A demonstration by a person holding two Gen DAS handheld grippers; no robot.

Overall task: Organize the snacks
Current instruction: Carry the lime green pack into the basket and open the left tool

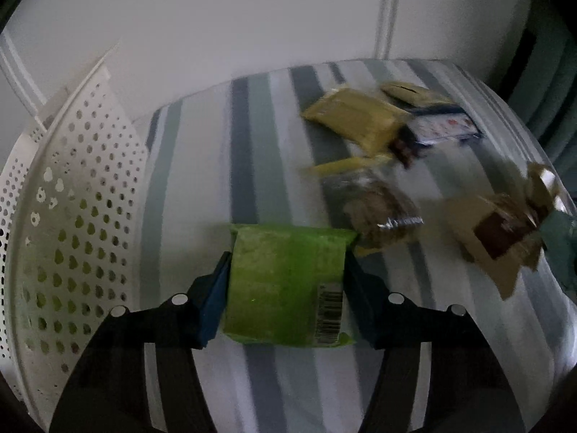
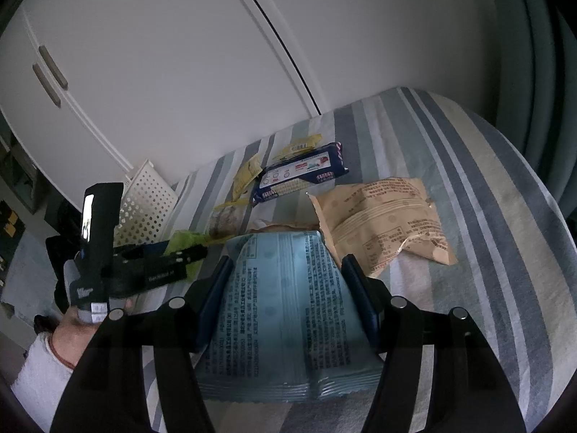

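Observation:
My left gripper (image 1: 286, 270) is shut on a green snack packet (image 1: 285, 285) with a barcode, held above the striped cloth next to the white perforated basket (image 1: 72, 216). In the right wrist view the same left gripper (image 2: 180, 252) shows with the green packet (image 2: 185, 240) beside the basket (image 2: 148, 209). My right gripper (image 2: 286, 281) is shut on a light blue snack bag (image 2: 285, 310) printed with text. On the cloth lie a tan bag (image 2: 382, 223), a blue cracker pack (image 2: 303, 176), yellow packets (image 1: 353, 122) and a clear cookie bag (image 1: 378, 213).
The striped cloth (image 2: 487, 198) covers a rounded surface that drops off at the right and far edges. White cupboard doors (image 2: 162, 54) stand behind. A person's hand and white sleeve (image 2: 47, 357) hold the left gripper at the lower left.

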